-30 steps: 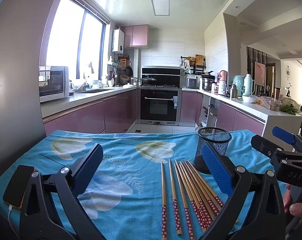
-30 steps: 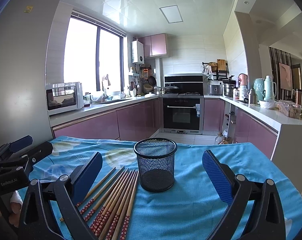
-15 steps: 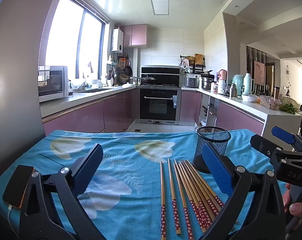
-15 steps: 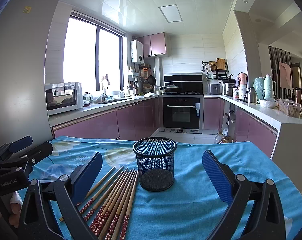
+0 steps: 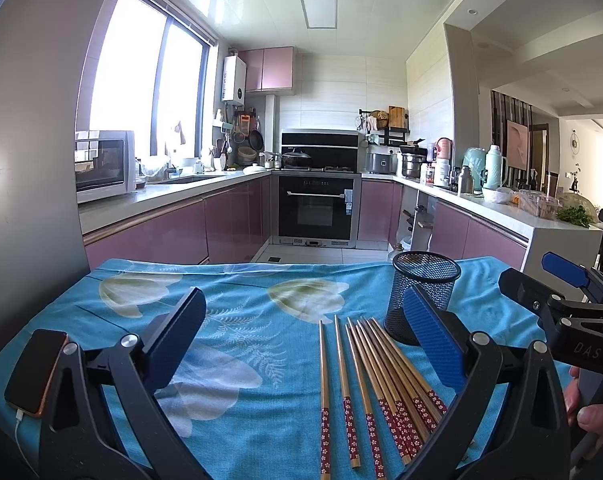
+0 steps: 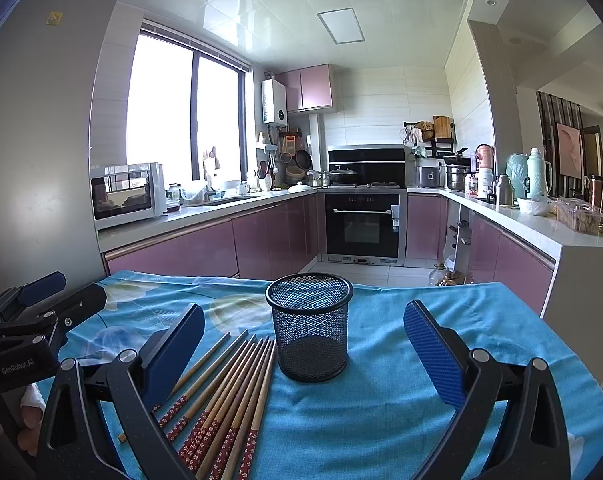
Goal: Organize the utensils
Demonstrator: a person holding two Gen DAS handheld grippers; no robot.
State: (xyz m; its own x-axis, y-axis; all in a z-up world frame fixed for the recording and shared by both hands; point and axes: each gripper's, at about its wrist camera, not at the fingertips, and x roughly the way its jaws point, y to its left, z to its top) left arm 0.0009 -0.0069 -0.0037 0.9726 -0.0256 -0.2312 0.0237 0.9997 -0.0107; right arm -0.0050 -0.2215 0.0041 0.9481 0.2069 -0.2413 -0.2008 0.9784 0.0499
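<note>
We hold our left tool (image 5: 301,344) and right tool (image 6: 305,352) above the table (image 6: 401,420) with its blue flowered cloth, each with its blue-padded fingers spread wide apart and gripping nothing. The wooden chopsticks with red flowered ends (image 5: 375,380) lie side by side on the cloth, just left of the upright black wire-mesh cup (image 6: 310,326). A dark smartphone (image 5: 35,372) lies at the table's left edge.
</note>
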